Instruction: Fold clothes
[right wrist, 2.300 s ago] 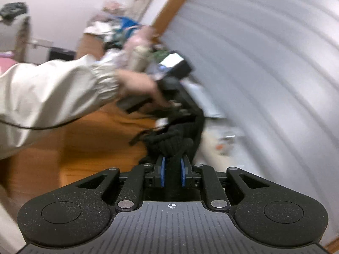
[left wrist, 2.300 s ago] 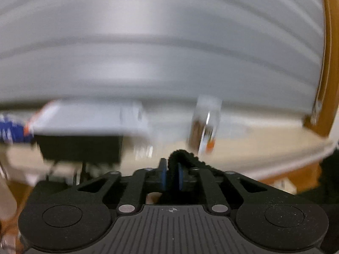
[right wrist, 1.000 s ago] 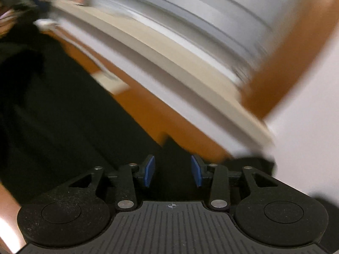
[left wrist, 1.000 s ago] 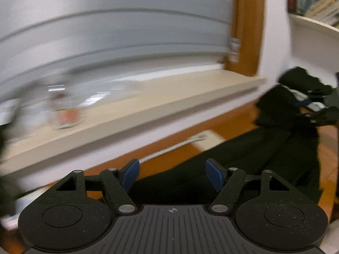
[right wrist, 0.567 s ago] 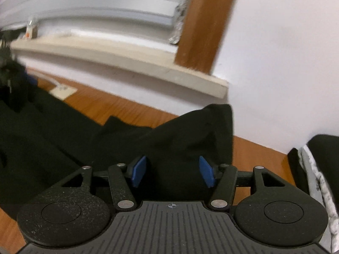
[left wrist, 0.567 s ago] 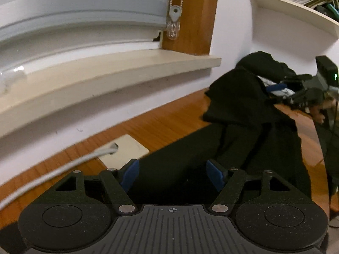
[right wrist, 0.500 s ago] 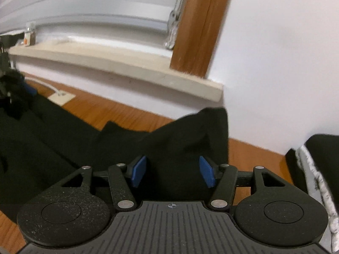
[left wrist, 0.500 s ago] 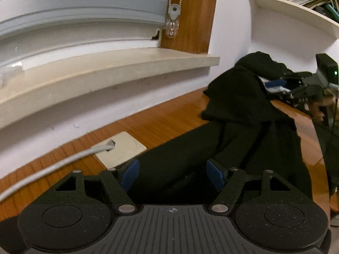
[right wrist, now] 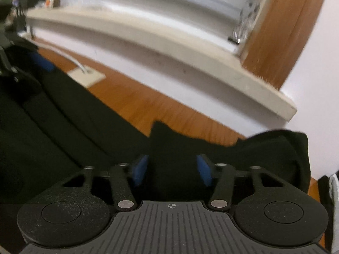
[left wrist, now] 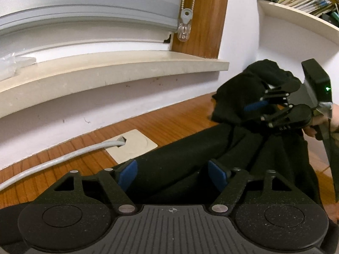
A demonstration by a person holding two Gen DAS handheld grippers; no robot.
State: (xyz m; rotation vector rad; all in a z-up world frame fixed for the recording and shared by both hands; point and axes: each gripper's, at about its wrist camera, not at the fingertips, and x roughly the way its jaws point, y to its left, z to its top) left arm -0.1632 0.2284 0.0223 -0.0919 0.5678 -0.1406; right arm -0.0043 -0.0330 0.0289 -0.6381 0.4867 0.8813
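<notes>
Down on the wooden surface point(left wrist: 169, 124) lies the black garment point(left wrist: 190, 154), stretched in a long band from the lower left towards the right, where it bunches into a heap close to the wall.

The left tongs point(left wrist: 172, 173) are tipped down over the near end of it. Their blue pads are wide apart, the dark cloth runs under and between them, and neither pad presses on it.

Over at the heap are the right tongs point(right wrist: 171, 169), with a hand point(left wrist: 334, 116) just showing behind them at the picture's edge. Their own view is blurred, but it shows the pads standing apart on either side of a raised ridge of the black fabric. The jaws have just been closing, the cloth sits between them, and a gap shows at each pad. From the left view, the heap wraps up and around the far finger.

Behind the garment, a pale square plate point(left wrist: 135, 146) sits in the wood, just beside the cloth's edge, and a grey cable point(left wrist: 63, 158) runs out of it to the left. Above that comes the white wall, then a cream window sill point(left wrist: 106, 72), a grey blind point(left wrist: 84, 0) and its clear cord pull point(left wrist: 184, 29) hanging against the wooden frame. A shelf point(left wrist: 296, 19) at upper right carries books.
</notes>
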